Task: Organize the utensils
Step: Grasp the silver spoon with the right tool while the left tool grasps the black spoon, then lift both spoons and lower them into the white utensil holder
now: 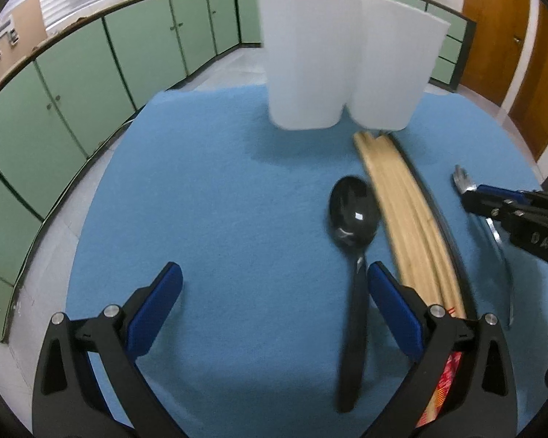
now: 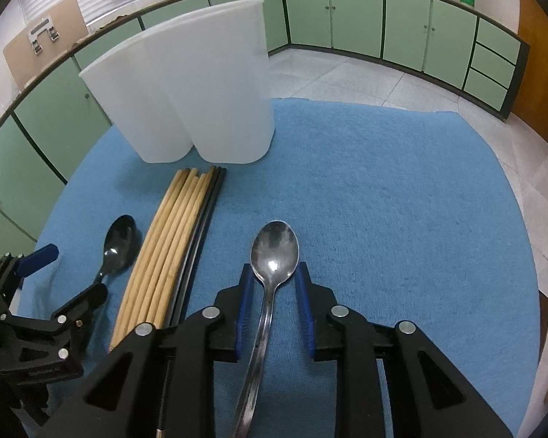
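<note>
A white two-compartment utensil holder [image 1: 343, 58] stands at the far side of the blue mat [image 1: 208, 219]; it also shows in the right wrist view [image 2: 193, 98]. A black spoon [image 1: 354, 248] lies on the mat just inside the right finger of my open left gripper [image 1: 274, 284]. Several wooden chopsticks [image 1: 409, 219] and black chopsticks lie beside it. My right gripper [image 2: 272, 284] straddles a metal spoon [image 2: 270, 281], jaws partly open with a gap on both sides of the handle. The black spoon [image 2: 118, 244] and wooden chopsticks [image 2: 168, 252] lie to its left.
The mat [image 2: 383, 219] covers a table in a kitchen with green cabinets [image 1: 73, 91] around a tiled floor. A red patterned item [image 1: 444, 387] shows behind the left gripper's right finger. The left gripper appears at the lower left of the right wrist view [image 2: 54, 292].
</note>
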A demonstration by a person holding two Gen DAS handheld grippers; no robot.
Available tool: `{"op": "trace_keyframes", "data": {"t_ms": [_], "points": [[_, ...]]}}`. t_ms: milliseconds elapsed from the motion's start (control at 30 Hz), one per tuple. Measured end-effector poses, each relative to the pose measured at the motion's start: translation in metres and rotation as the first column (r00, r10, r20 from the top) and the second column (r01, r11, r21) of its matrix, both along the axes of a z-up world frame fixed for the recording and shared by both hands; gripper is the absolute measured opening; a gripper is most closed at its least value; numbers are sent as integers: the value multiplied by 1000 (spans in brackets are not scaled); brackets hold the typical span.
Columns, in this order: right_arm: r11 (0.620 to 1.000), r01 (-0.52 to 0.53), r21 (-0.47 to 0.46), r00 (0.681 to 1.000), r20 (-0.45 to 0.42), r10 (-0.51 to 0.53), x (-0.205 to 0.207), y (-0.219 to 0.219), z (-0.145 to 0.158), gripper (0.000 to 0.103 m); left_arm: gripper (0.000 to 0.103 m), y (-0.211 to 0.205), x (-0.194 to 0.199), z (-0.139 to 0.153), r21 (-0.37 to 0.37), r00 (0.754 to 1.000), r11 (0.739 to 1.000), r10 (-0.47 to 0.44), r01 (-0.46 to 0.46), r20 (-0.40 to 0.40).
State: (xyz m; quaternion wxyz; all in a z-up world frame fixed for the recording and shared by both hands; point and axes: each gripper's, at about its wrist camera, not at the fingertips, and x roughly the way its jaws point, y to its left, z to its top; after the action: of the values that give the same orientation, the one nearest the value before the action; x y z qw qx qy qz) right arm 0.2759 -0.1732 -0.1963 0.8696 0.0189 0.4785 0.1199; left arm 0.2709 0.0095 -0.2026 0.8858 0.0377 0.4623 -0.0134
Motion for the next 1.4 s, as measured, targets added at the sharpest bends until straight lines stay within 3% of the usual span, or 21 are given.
{"op": "trace_keyframes", "data": {"t_ms": [267,467,567,733,833,967,1100,1200,1400], "points": [[1000,-10,4,1000,-10,10,16,-1,1,26,98,-27,32,-1,43,1000,999,-10,10,-10],[1000,-29,-9,999,-21,29,26,2,0,31,95,-25,45,-1,-39,999,999,1,-3,-37],[999,-31,-15,999,-34,31,35,4,1,31,79,-31,41,3,-50,999,999,-22,21,-23],[999,-30,-12,999,-38,30,40,3,2,28,35,-50,32,7,-111,997,991,-77,77,5],[1000,-11,12,1000,2,11,30,-2,5,28,34,-52,29,12,-162,996,983,-84,86,23],[999,1,44,988,157,-8,8,-12,30,28,34,-45,11,27,-195,990,976,-75,97,116],[997,-26,68,953,302,4,-10,-17,59,28,34,-41,-17,58,-211,963,972,-43,102,264],[994,-46,103,932,362,5,-15,-19,76,28,34,-45,-37,83,-208,926,971,-33,119,377],[984,-76,158,886,463,-6,-19,-28,118,28,34,-31,-57,123,-244,858,959,3,142,513]]}}
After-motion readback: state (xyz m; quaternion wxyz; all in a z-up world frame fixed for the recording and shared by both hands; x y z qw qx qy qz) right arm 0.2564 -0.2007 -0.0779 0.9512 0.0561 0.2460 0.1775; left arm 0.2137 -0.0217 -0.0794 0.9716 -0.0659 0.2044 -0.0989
